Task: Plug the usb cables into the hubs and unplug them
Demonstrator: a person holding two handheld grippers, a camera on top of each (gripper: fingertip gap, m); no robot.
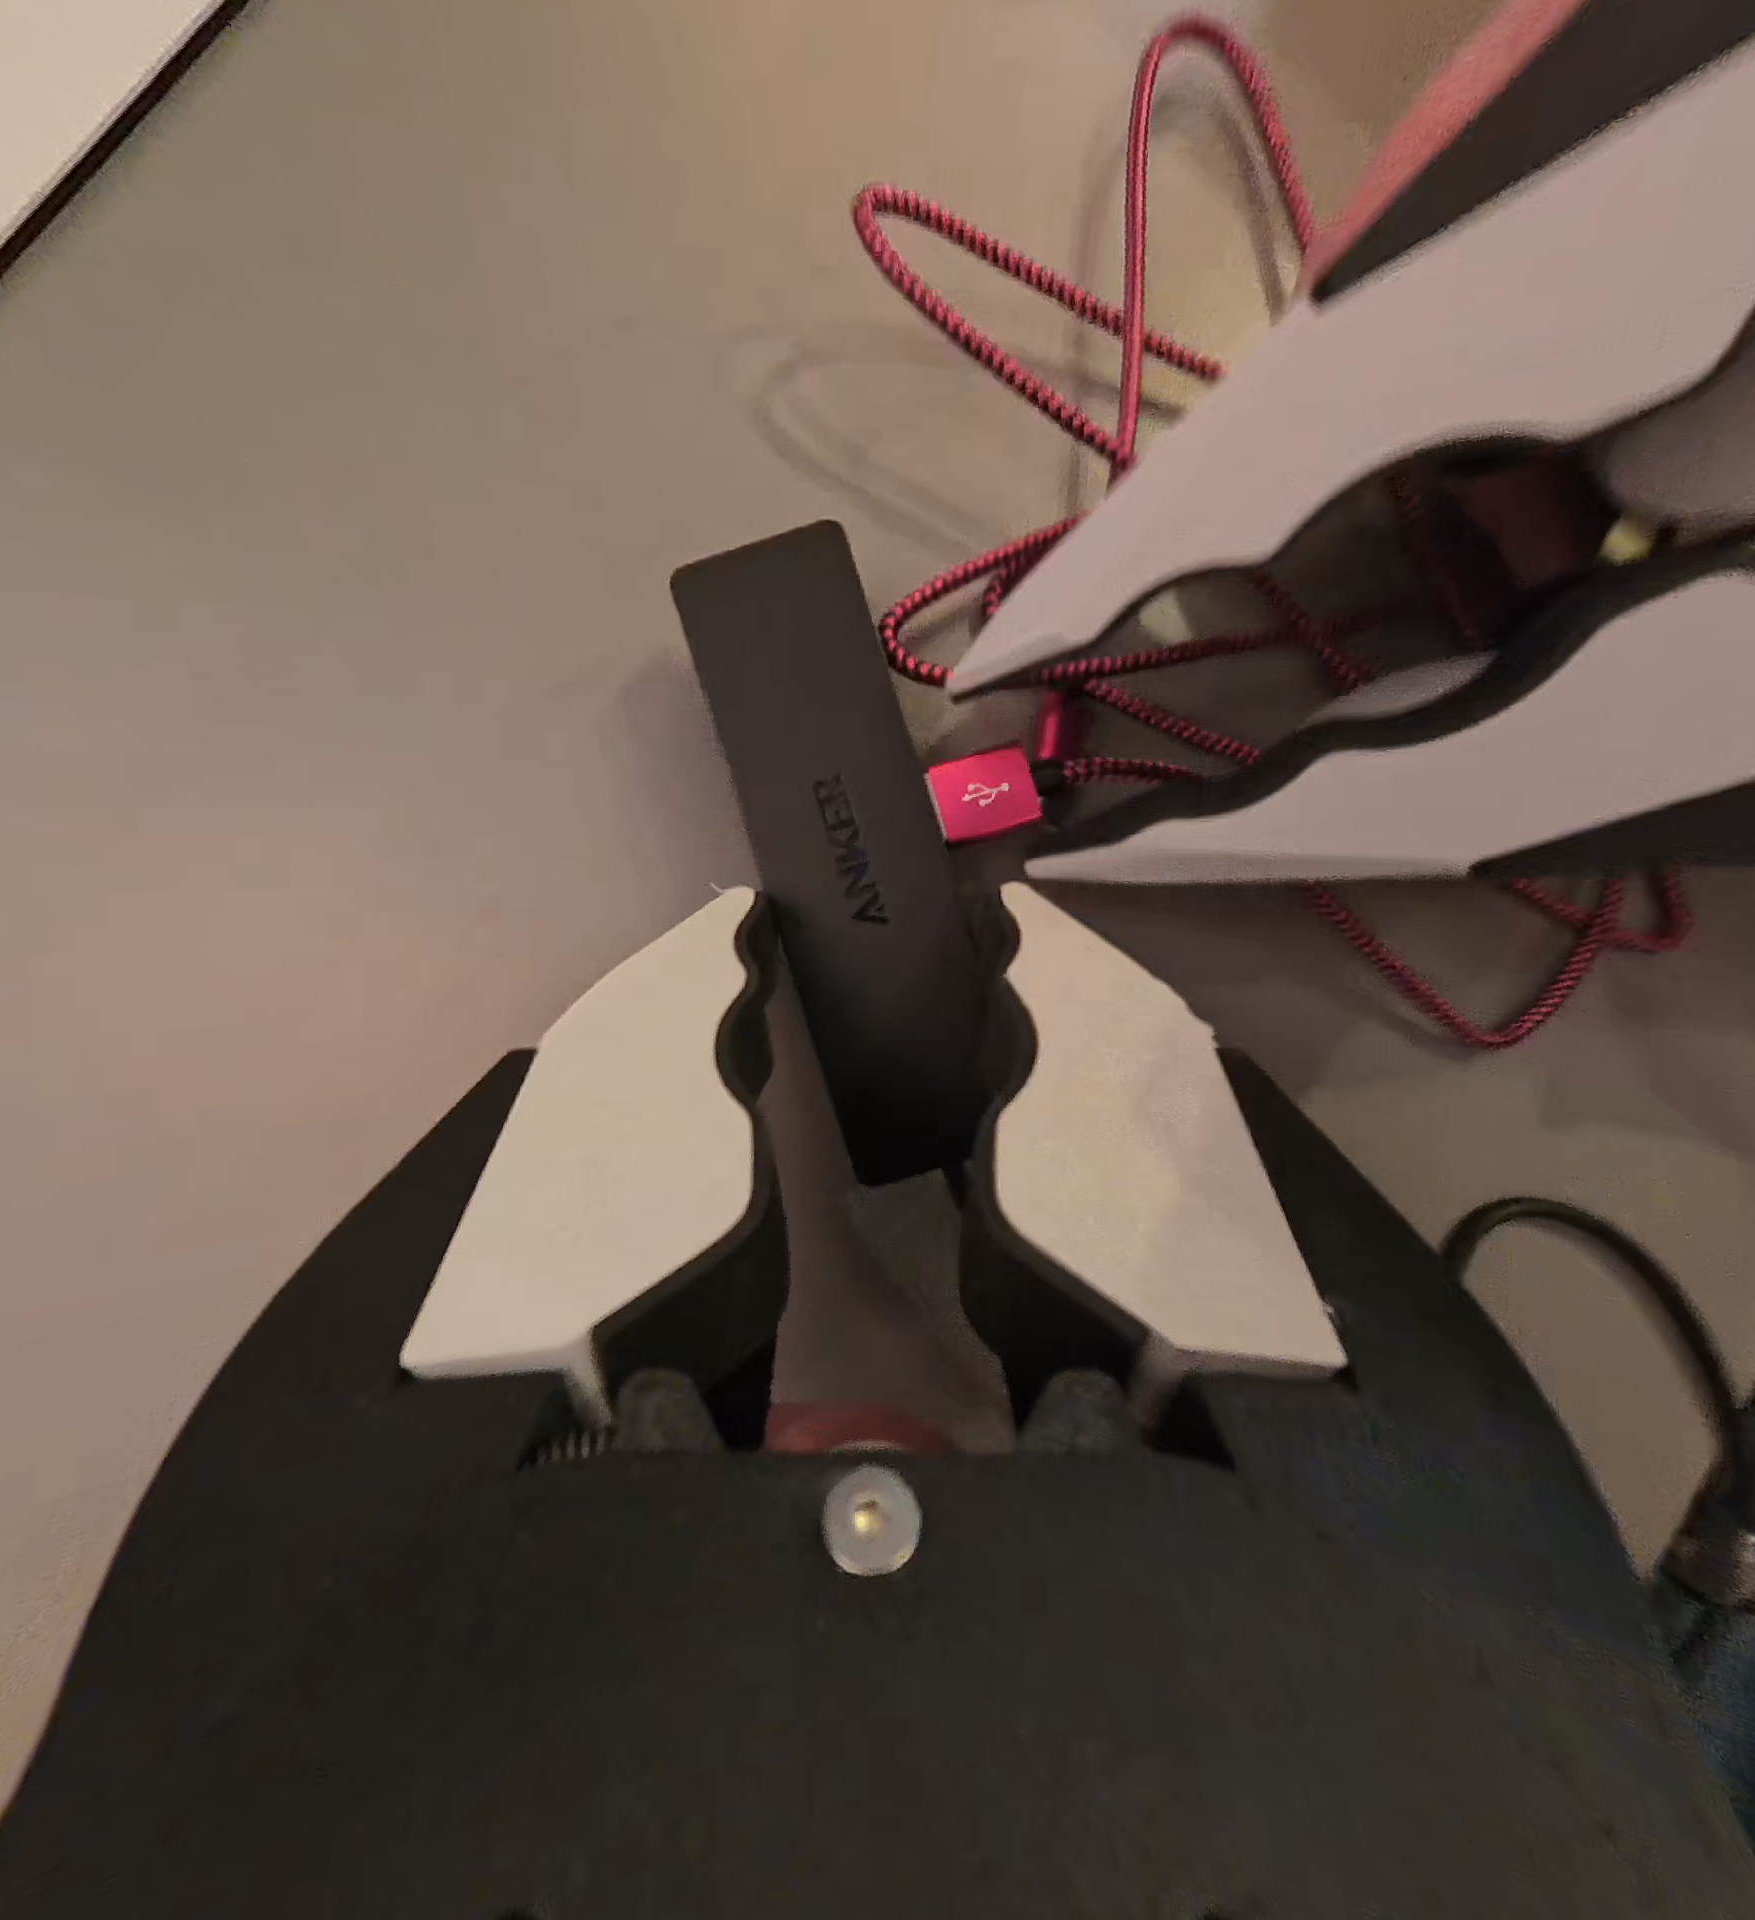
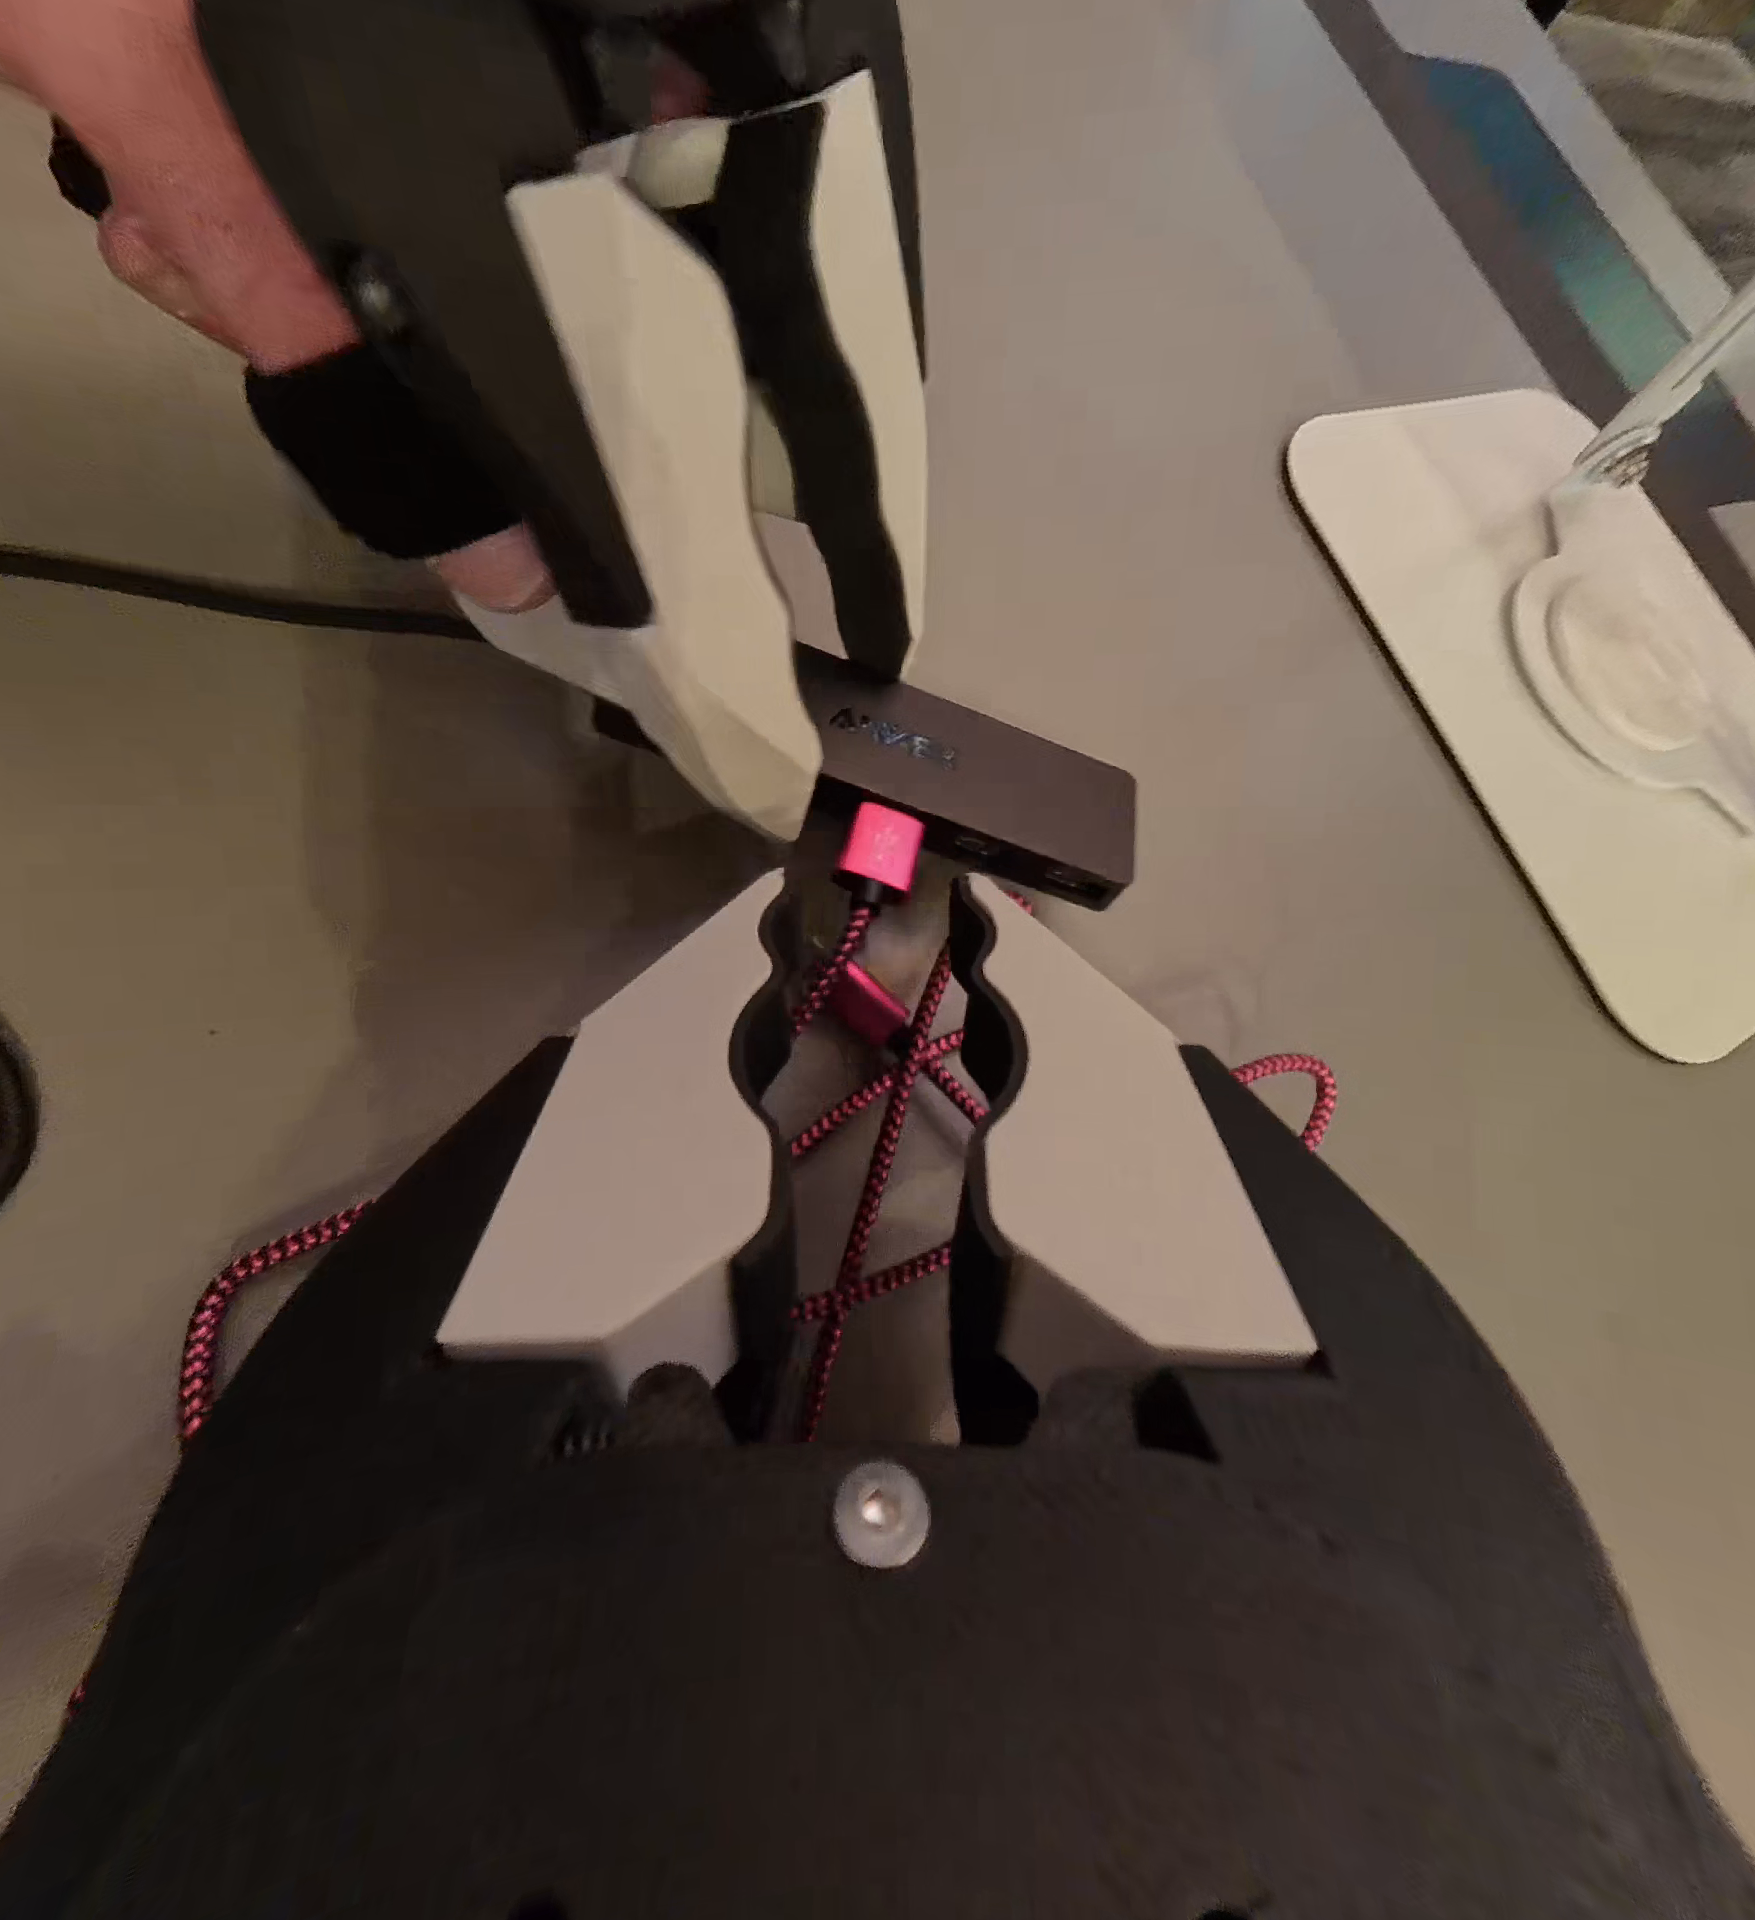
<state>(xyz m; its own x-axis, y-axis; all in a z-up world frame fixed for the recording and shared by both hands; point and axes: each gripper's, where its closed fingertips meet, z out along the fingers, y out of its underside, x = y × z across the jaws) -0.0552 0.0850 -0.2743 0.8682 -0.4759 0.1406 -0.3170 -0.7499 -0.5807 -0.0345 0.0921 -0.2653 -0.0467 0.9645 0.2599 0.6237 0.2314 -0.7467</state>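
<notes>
- The left hand-held gripper [image 1: 883,904] is clamped on the near end of the black USB hub [image 1: 831,821], which runs up the centre of the left wrist view. The grip sits at one end only, so I judge that a sideways push on the plug could pivot the hub between the fingers.
- The right hand-held gripper [image 2: 873,883] has its fingers apart, the tips just below the pink USB plug [image 2: 881,844] at the centre of the right wrist view, gripping nothing. The plug sits in the hub's side port; whether it is fully seated I cannot tell.
- The braided pink cable [image 2: 873,1153] crosses itself between the right fingers, and a second pink connector [image 2: 868,1003] lies among the loops. Closing here may pinch cable or the wrong connector instead of the plug.
- The hub's own black lead [image 2: 177,592] trails to the left edge over the grey surface [image 2: 1112,416]; a hard pull could tug it taut.
- A white stand base [image 2: 1538,707] rests at the right, well apart.
</notes>
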